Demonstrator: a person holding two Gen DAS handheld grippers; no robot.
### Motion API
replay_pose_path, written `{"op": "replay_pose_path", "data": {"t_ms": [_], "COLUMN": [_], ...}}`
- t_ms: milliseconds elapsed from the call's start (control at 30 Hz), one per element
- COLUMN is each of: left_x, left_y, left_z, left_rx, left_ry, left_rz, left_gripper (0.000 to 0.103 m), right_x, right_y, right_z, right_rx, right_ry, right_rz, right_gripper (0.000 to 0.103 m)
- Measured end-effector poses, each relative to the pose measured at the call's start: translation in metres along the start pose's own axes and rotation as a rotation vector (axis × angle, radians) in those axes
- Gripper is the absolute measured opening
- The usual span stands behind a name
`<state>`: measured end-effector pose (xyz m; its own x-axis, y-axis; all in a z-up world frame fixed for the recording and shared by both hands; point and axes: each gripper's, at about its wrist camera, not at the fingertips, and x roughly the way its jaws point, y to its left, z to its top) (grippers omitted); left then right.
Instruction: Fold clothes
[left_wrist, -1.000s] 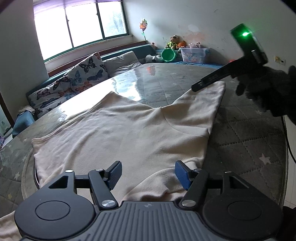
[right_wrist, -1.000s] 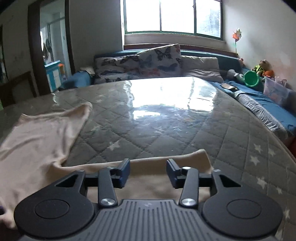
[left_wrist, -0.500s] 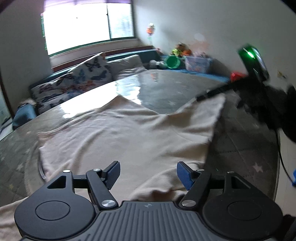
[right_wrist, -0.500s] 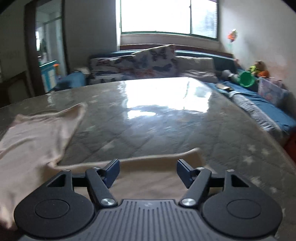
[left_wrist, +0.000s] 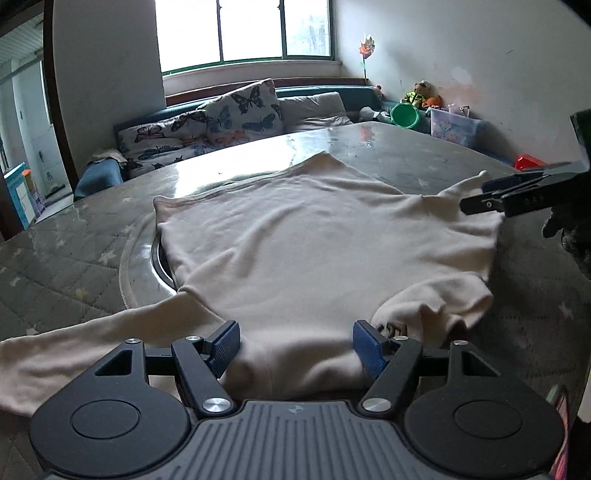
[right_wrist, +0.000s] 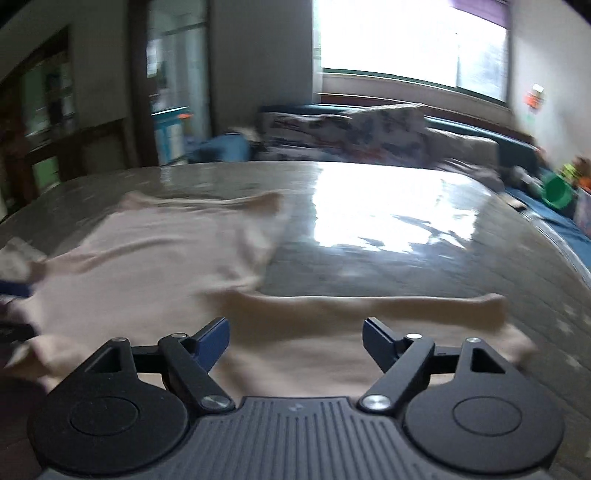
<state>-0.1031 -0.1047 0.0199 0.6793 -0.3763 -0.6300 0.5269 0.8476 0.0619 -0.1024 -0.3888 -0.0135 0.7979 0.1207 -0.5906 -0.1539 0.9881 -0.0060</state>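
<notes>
A cream long-sleeved shirt (left_wrist: 303, 243) lies spread on the grey quilted surface (left_wrist: 66, 258). One sleeve trails off to the near left. My left gripper (left_wrist: 297, 345) is open low over the shirt's near edge, and bunched cloth lies between its blue pads (left_wrist: 225, 345) without being pinched. My right gripper (left_wrist: 476, 199), held in a dark gloved hand, reaches in over the far right sleeve. In the blurred right wrist view the right gripper (right_wrist: 295, 341) has its jaws opening above that sleeve (right_wrist: 369, 314). The sleeve lies loose under them.
A round metal ring (left_wrist: 159, 258) is set into the surface under the shirt's left side. Behind stand butterfly pillows (left_wrist: 240, 114), a green bucket (left_wrist: 406, 115) and a clear plastic box (left_wrist: 454, 125) by the wall. Glossy bare surface (right_wrist: 388, 229) stretches beyond the shirt.
The right gripper's jaws have spread wider over the sleeve. Both views have swung sideways, and the left view now takes in the near left sleeve. The right gripper sits lower at the picture's right edge.
</notes>
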Motion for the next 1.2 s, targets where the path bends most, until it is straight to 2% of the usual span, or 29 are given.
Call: {"op": "replay_pose_path", "data": {"t_ms": [267, 433, 600, 733, 933, 1100, 1200], "left_x": [-0.010, -0.008, -0.012, -0.012, 0.005, 0.013, 0.013], "left_y": [-0.007, -0.014, -0.012, -0.010, -0.021, -0.029, -0.030], "left_z": [-0.003, -0.007, -0.004, 0.010, 0.019, 0.014, 0.010], "left_rx": [0.052, 0.085, 0.110, 0.083, 0.088, 0.118, 0.126], "left_ry": [-0.026, -0.020, -0.029, -0.060, -0.054, -0.037, -0.038], "left_rz": [0.001, -0.010, -0.016, -0.005, -0.009, -0.015, -0.015], "left_gripper": [0.071, 0.071, 0.071, 0.071, 0.071, 0.071, 0.071], "right_x": [-0.005, 0.000, -0.009, -0.009, -0.010, -0.010, 0.003], "right_y": [0.070, 0.091, 0.095, 0.099, 0.104, 0.091, 0.084], "right_z": [0.004, -0.006, -0.004, -0.004, -0.009, 0.003, 0.004], "right_rx": [-0.225, -0.334, -0.369, -0.365, -0.396, -0.343, -0.310], "right_ry": [-0.022, 0.011, 0.004, -0.014, -0.016, -0.056, -0.049], "right_rz": [0.139, 0.149, 0.144, 0.157, 0.159, 0.122, 0.107], "right_gripper": [0.083, 0.083, 0.083, 0.083, 0.083, 0.085, 0.086]}}
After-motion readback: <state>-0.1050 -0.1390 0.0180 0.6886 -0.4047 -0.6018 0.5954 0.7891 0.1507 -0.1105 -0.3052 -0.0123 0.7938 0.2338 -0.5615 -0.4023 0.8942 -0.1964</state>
